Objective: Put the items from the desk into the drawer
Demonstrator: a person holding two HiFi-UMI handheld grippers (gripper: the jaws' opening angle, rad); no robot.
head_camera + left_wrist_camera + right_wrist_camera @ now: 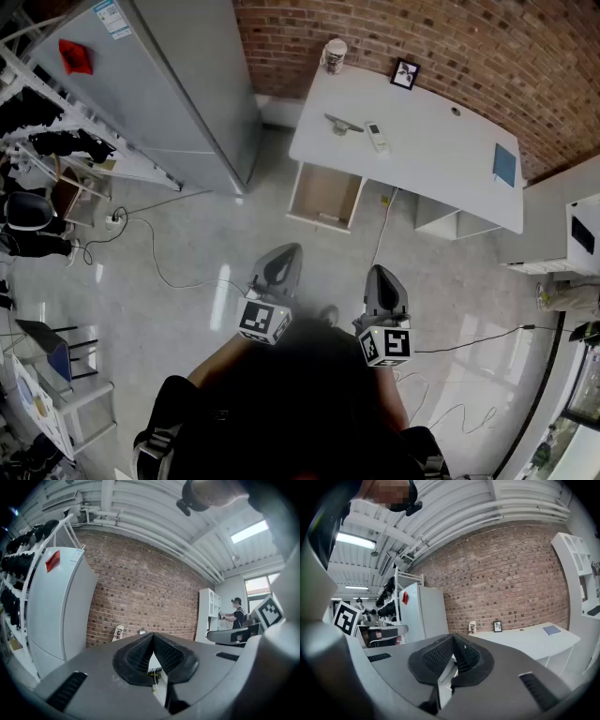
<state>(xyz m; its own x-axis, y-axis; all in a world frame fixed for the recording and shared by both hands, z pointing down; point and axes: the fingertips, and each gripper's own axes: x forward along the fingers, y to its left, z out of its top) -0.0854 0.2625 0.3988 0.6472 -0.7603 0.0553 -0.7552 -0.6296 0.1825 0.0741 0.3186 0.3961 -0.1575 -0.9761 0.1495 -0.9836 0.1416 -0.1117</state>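
**Both grippers shut and empty, well short of the bench**

The person stands on the grey floor, well apart from the white bench (431, 155); the left gripper (281, 255) and the right gripper (382, 274) are held out side by side, roughly level; each gripper view shows the ribbed pads pressed together with nothing between them, so both must be opened before any pick.

The items all lie on the bench top; the drawer (325, 194) stands pulled open under the bench's left end, beside the grey refrigerator (178, 84); nothing can be made out inside it.

- The white remote control (376, 137) sits near the front edge above the drawer; it is probably light, stiff and slick plastic, best pinched across its narrow sides at mid-length.
- A flat grey item (343, 124) lies just beside it; too small to name.
- The blue notebook (505, 165) lies flat at the far right; thin and low, it probably needs sliding to the edge so that a jaw can get beneath.
- The picture frame (405, 73) and a patterned cup (335, 55) stand at the back by the brick wall; the frame is likely fragile, so a gentle hold on its side edges suits; the cup is best held across its body.
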